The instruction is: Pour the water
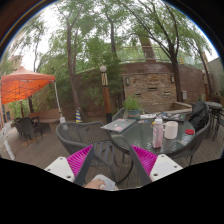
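Outdoor patio: trees [110, 35] across the top of the frame, brick wall [145, 85] centre right, orange canopy [22, 85] at left, dark chairs [80, 132] in the middle.

Gripper [112, 160] sits at bottom centre, fingers spread wide, pink pads [80, 160] facing inward with a clear gap between them. Nothing held. Something pale shows at the very bottom between the fingers, can't identify it.

Ahead and right of the fingers: round glass table [178, 135], lower right of frame. On it, a clear bottle with a pink label [157, 132] nearest the right finger, and a white cup [171, 129] just beside it to the right. Flat paper-like item [119, 125] at the table's left part. Green plant [132, 104] behind.

Judgement: still the approach stage, no grasp yet. Bottle looks like the pour source, cup the target. To do it well: swing right so the bottle lines up between the fingers, come in level, close on the body around the label, not the cap. Cup is close by, so avoid clipping it on entry. Lift straight before tilting.

Unclear: whether the bottle is capped, its water level, whether the cup is empty. Table's right part is cut off. Items further right are too small to tell.
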`<control>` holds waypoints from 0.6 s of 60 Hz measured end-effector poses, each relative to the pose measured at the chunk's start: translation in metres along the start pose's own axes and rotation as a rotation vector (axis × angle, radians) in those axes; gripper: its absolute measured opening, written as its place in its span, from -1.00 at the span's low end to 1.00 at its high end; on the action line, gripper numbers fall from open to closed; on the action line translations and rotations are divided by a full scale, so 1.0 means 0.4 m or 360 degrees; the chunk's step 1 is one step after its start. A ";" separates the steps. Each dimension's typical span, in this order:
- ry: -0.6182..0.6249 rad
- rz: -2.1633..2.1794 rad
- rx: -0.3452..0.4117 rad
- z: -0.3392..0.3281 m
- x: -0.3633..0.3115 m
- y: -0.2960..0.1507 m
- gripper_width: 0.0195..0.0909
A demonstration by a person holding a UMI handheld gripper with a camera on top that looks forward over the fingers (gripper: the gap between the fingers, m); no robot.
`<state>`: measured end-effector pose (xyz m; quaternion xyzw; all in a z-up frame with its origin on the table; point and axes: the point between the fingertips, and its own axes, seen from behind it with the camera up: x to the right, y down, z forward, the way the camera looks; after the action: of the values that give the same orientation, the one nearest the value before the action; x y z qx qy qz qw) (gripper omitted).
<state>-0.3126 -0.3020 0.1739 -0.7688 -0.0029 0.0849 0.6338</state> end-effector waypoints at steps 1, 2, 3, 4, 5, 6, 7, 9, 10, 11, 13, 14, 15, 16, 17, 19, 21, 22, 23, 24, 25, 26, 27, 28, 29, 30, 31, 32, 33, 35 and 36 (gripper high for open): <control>-0.0001 -0.0002 0.0004 0.006 0.005 0.003 0.73; -0.0003 -0.0003 0.0006 0.007 0.005 0.002 0.74; -0.0006 -0.0003 0.0008 0.008 0.006 0.002 0.74; -0.0007 -0.0006 0.0010 0.009 0.010 0.000 0.74; -0.0005 -0.0008 0.0010 0.010 0.012 0.002 0.74; -0.0001 -0.0008 0.0011 0.010 0.010 0.004 0.74; 0.0004 -0.0014 0.0012 0.012 0.021 0.004 0.74; 0.0020 -0.0020 0.0015 0.013 0.033 0.007 0.74; 0.0029 -0.0020 0.0016 0.013 0.033 0.009 0.74; 0.0037 -0.0021 0.0016 0.013 0.039 0.010 0.74; 0.0049 -0.0023 0.0015 0.014 0.052 0.010 0.74; 0.0054 -0.0022 0.0015 0.014 0.057 0.010 0.74; 0.0060 -0.0018 0.0015 0.015 0.065 0.011 0.74; 0.0065 -0.0016 0.0017 0.016 0.072 0.010 0.74; 0.0071 -0.0014 0.0019 0.016 0.079 0.009 0.73; 0.0083 -0.0013 0.0020 0.021 0.098 0.010 0.73; 0.0100 -0.0021 0.0023 0.029 0.123 0.010 0.74; 0.0109 -0.0029 0.0030 0.034 0.137 0.008 0.74; 0.0119 -0.0039 0.0037 0.040 0.153 0.006 0.73; 0.0132 -0.0050 0.0045 0.047 0.169 0.004 0.73; 0.0148 -0.0061 0.0051 0.055 0.189 0.002 0.73; 0.0166 -0.0073 0.0056 0.065 0.209 0.001 0.72; 0.0188 -0.0086 0.0055 0.076 0.231 0.002 0.72; 0.0211 -0.0100 0.0052 0.088 0.254 0.004 0.72; 0.0234 -0.0114 0.0049 0.101 0.277 0.005 0.72; 0.0257 -0.0126 0.0048 0.112 0.298 0.005 0.72; 0.0279 -0.0137 0.0049 0.126 0.321 0.004 0.72; 0.0301 -0.0144 0.0050 0.140 0.342 0.004 0.72; 0.0320 -0.0151 0.0052 0.155 0.363 0.004 0.72; 0.0343 -0.0166 0.0066 0.184 0.397 -0.001 0.72; 0.0355 -0.0174 0.0074 0.199 0.413 -0.003 0.72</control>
<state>-0.1603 -0.2059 0.1395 -0.7572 0.0276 -0.0357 0.6516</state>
